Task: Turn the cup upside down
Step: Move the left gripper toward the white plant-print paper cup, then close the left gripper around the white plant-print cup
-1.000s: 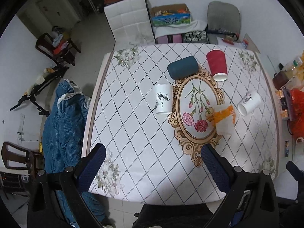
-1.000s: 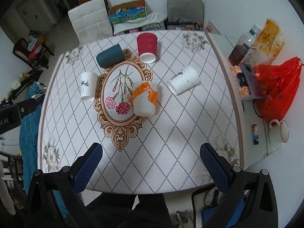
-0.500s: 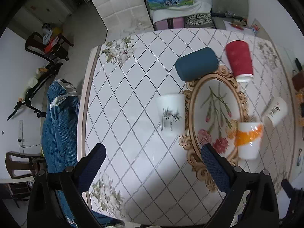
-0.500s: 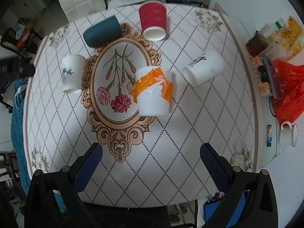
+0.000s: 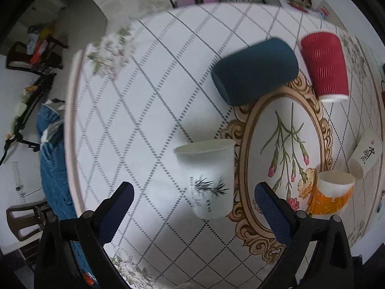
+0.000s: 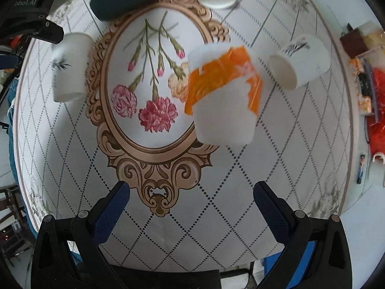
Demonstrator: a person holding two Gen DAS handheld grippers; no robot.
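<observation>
We find the upright white cup [image 5: 211,180] dead ahead between the left gripper's [image 5: 191,201] spread, empty jaws, nearer than the likewise spread right gripper [image 6: 190,201].

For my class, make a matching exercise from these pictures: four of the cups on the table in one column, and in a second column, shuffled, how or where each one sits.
Cups:
1. dark teal cup
2. red ribbed cup
3. orange-and-white cup
4. white cup with a green sprig

Places:
A. straight ahead of the open left gripper
B. at the right rim of the oval flower frame, ahead of the open right gripper
C. lying on its side at the frame's far end
D. at the far side, white open rim towards the cameras

Pairs: 1-C, 2-D, 3-B, 4-A
</observation>
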